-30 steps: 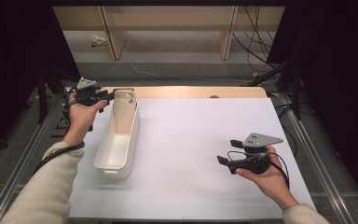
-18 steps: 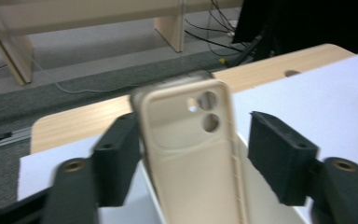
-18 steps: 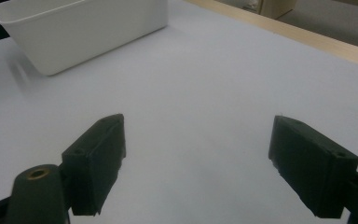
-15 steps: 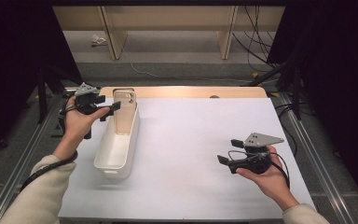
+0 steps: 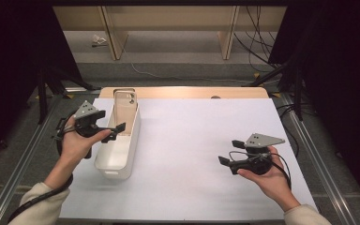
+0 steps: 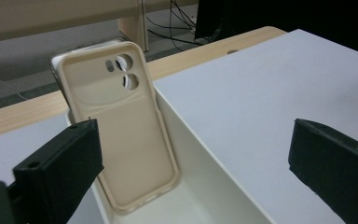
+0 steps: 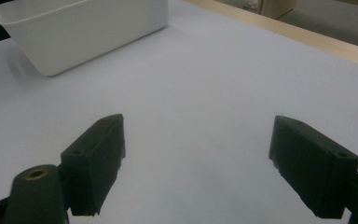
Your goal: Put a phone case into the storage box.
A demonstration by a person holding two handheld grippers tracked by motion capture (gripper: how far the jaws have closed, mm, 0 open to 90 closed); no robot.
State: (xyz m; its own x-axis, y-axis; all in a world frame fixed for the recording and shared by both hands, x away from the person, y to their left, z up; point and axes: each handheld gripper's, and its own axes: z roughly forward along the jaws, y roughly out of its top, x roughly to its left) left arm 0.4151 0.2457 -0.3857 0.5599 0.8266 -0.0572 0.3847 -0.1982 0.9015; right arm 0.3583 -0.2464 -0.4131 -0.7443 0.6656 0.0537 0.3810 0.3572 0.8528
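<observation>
Phone case (image 6: 121,126) camera holes are plain in the left gripper view.

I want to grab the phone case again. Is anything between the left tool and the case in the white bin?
Nothing visible is in the way. The phone case leans upright against the far end of the white bin, and the left tool, its jaws just opened and empty, faces it across open space above the bin.

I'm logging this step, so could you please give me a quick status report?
Left gripper open, jaws just opened, nothing between them. Right gripper open, over bare table. Phone case leaning upright in white bin. Nothing in the way.
</observation>
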